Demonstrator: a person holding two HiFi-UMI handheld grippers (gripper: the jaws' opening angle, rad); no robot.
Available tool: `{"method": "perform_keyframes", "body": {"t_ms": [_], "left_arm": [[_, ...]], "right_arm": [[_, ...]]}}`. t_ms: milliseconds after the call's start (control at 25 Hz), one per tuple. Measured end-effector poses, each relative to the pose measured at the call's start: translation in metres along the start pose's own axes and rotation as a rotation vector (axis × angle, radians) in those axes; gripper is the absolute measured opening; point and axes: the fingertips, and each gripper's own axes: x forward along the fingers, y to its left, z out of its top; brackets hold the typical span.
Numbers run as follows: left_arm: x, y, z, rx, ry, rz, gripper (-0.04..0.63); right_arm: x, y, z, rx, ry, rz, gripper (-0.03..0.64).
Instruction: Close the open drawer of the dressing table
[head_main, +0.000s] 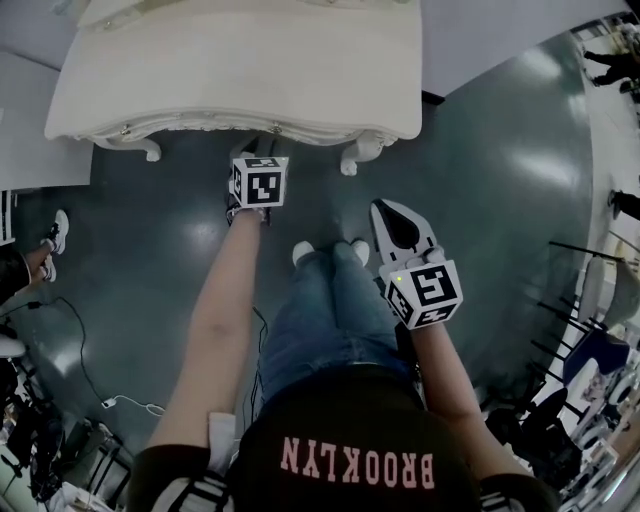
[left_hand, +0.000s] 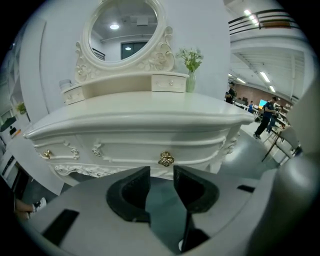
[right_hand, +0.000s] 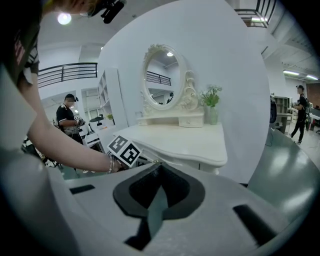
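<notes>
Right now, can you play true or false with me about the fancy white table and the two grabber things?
1. The left gripper has its jaws apart with nothing between them. True.
2. The right gripper is holding the gold handle. False: its jaws are together and empty, and it is held back from the table.
3. A vase of flowers stands on the dressing table. True.
4. The mirror is square. False: it is oval, in a curly white frame.
5. The gold handle is on the table's front, just past the left gripper's tips. True.
</notes>
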Motion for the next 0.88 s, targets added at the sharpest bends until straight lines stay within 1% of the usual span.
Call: {"method": "perform_keyframes", "body": {"t_ms": [120,280,360,440,560,640,760,880], "left_arm": [[-0.018,0.003,0.006,-0.004,-0.022,0.015,0.129],[-0.042,0.002,0.014,-0.014,-0.063,0.038,0.040],[-0.057,-0.001,0.018,-0.021,-0.095,0.050,0.012],[-0.072,-0.002,0.022,-0.030,-0.126,0.066,0.008],[-0.097,-0.005,0.030,-0.051,-0.176,0.094,0.006],[-0.115,-0.010,0.036,-0.077,-0.201,0.094,0.006],[-0.144,-0.013,0.045,-0.115,-0.254,0.091,0.006],[-0.170,-0.015,0.055,-0.129,-0.311,0.102,0.006]], "right_arm": [[-0.004,0.003,0.004,-0.025,-0.003,0.022,-0.006],[-0.010,-0.002,0.011,-0.054,-0.013,0.043,-0.006],[-0.014,-0.005,0.015,-0.075,-0.016,0.054,-0.006],[-0.020,-0.008,0.020,-0.082,-0.023,0.065,-0.006],[-0.027,-0.014,0.035,-0.062,-0.056,0.076,-0.006],[-0.031,-0.013,0.045,-0.066,-0.080,0.083,-0.006],[-0.037,-0.004,0.061,-0.113,-0.117,0.099,-0.006],[-0.043,0.000,0.077,-0.162,-0.158,0.100,-0.006]]}}
